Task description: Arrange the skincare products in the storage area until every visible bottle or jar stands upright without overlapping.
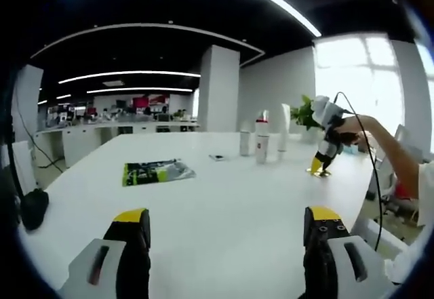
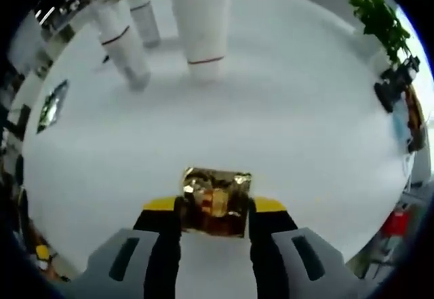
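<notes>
Right tongs point(image 2: 215, 212) grip a gold jar point(image 2: 215, 201) low over the white table point(image 2: 291, 129), near three upright bottles point(image 1: 262, 138) toward its far edge; left tongs point(image 1: 227, 226) gape wide, holding nothing.

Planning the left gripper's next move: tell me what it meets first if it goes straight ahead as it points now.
Mostly bare white table lies ahead of the open left gripper. Farther on, probably the small dark item, then the standing bottles; depth is uncertain.

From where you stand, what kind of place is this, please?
Probably an open-plan office: long strip ceiling lights, rows of desks in the background, a big white table with bottles and a potted plant.
</notes>
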